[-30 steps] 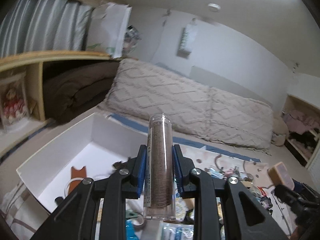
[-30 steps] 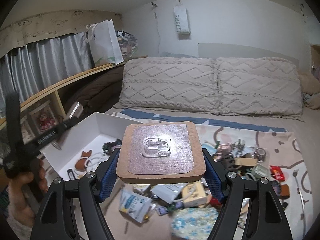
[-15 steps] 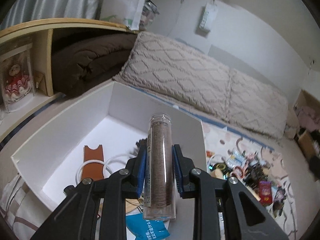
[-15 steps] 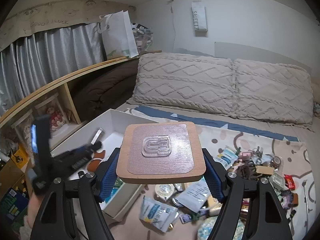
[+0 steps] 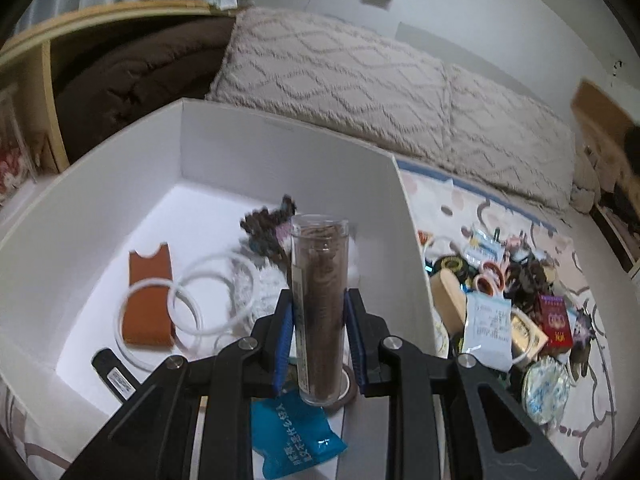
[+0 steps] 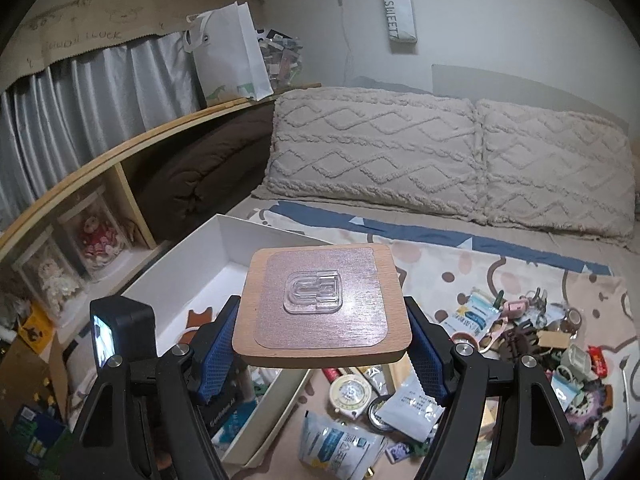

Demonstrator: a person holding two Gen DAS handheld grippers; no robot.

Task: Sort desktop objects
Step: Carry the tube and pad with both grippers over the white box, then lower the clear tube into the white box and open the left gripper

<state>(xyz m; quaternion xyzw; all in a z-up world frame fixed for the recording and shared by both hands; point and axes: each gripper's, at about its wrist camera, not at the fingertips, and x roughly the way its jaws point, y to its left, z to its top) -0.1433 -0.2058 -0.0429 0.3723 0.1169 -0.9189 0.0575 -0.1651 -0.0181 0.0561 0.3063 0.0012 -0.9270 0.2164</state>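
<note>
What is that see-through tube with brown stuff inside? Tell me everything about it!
The clear plastic tube is a tall round container packed with a stack of thin brown rings or discs; exactly what they are cannot be told. A pale label strip runs down its left side. It stands roughly upright, pinched at its middle between the blue pads of the left hand-held gripper, above the near edge of the white cardboard box.

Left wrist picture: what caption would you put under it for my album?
Left tool grips a clear plastic tube of brown discs over a white cardboard box holding white rings.
</note>
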